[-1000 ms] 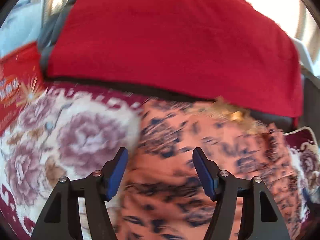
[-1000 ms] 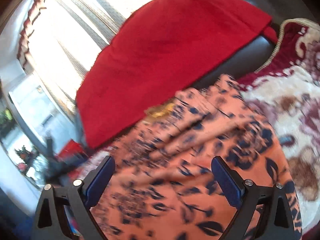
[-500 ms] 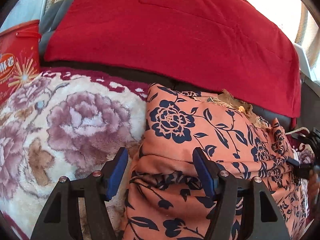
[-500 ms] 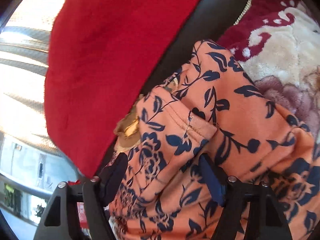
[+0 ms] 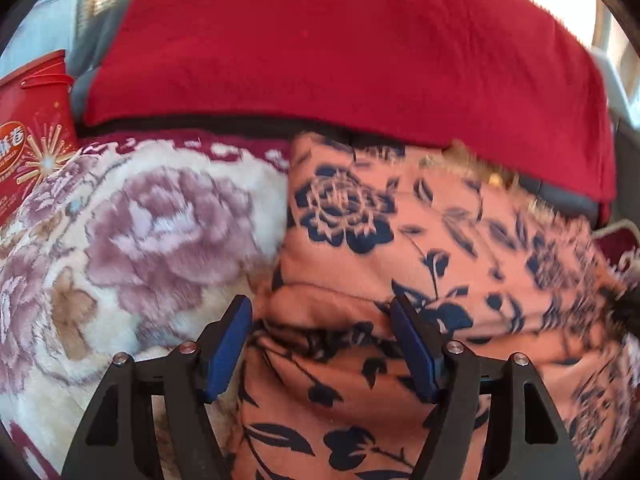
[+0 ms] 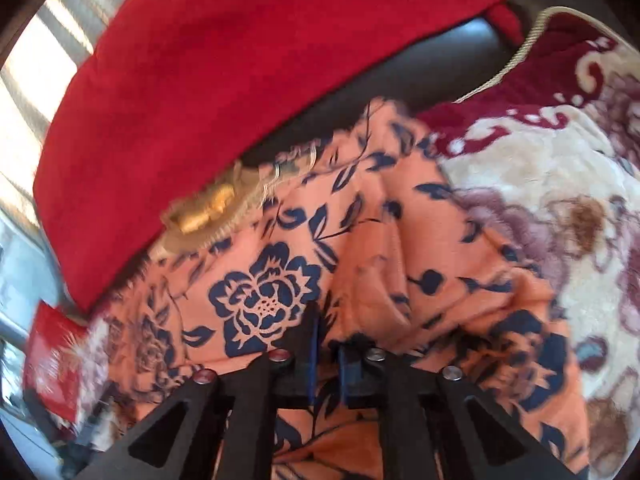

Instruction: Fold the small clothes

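An orange garment with dark blue flowers (image 5: 400,240) lies crumpled on a floral blanket (image 5: 140,232). It also shows in the right wrist view (image 6: 360,240). My left gripper (image 5: 320,320) is open, its blue pads either side of a fold at the garment's left edge, not pinching it. My right gripper (image 6: 326,328) is shut on a fold of the garment near a large blue flower. A tan trim piece (image 6: 200,216) sits at the garment's far edge.
A red cloth (image 5: 340,48) drapes over a dark sofa back (image 6: 420,68) behind the garment. A red printed box (image 5: 28,140) stands at the far left. The blanket has a dark red border with cord trim (image 6: 520,40).
My right gripper has closed onto the garment; it was open before. The left gripper stays open and has shifted slightly over the garment's left fold. The garment has bunched up.
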{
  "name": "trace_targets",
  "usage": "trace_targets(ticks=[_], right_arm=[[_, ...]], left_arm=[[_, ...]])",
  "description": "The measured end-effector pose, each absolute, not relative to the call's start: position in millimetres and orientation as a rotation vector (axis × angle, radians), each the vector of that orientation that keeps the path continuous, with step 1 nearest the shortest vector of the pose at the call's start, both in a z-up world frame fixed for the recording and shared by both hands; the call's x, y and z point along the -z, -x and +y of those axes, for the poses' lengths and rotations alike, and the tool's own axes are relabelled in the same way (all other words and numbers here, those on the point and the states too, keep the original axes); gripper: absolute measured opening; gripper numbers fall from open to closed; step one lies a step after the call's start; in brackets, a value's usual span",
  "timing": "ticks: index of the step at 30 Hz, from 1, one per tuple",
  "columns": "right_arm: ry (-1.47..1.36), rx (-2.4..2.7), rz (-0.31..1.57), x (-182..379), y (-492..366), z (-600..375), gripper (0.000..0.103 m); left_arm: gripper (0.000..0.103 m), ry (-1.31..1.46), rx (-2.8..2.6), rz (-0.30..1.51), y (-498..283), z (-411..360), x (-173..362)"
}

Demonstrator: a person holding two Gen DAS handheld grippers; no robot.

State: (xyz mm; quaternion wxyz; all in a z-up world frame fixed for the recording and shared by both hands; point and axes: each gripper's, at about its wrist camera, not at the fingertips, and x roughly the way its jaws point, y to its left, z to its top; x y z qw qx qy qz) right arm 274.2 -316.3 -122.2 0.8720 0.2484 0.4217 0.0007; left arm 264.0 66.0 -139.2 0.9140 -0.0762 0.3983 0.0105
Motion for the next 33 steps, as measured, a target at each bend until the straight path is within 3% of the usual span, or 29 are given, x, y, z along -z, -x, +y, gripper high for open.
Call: trace_targets(ticks=[3,5,8,11,12,13,15,18,26,28,31,33], right_arm=[[-0.471,-0.028,0.819,97,-263,-314,0.02],[-0.443,-0.036,0.763,78,-254,-312,0.02],[-0.4,-0.063,0.7,55,-256,-307,0.026],[-0.404,-0.098,0.687,53,-254,-300,0.032],[-0.401,-0.128,0.694,50,-254,-299,0.049],[-0.397,-0.151,0.695,53,-257,-295,0.076],[-0.392,-0.162,0.697,68,-264,-293,0.085],[-0.454,-0.07,0.88,117,-283,-310,0.083],[-0.393,-0.164,0.74,61,-291,-287,0.084],[-0.396,-0.157,0.745,64,-305,-291,0.085],[-0.475,-0.062,0.927,111,-341,-305,0.085],[-0.539,-0.071,0.897,114,-339,-312,0.085]], left_arm=[[0.072,0.157,-0.034,0.703,-252,66,120],[0.078,0.121,-0.032,0.661,-248,61,114],[0.079,0.058,-0.019,0.831,-265,49,140],[0.079,0.067,-0.027,0.832,-264,49,139],[0.079,0.067,-0.027,0.827,-264,50,138],[0.079,0.069,-0.027,0.828,-264,51,138],[0.08,0.082,-0.026,0.847,-266,53,141],[0.081,0.087,-0.027,0.847,-270,55,143],[0.083,0.088,-0.032,0.852,-272,55,143],[0.083,0.092,-0.03,0.852,-271,55,143],[0.085,0.102,-0.033,0.857,-271,56,144],[0.085,0.106,-0.033,0.858,-271,57,145]])
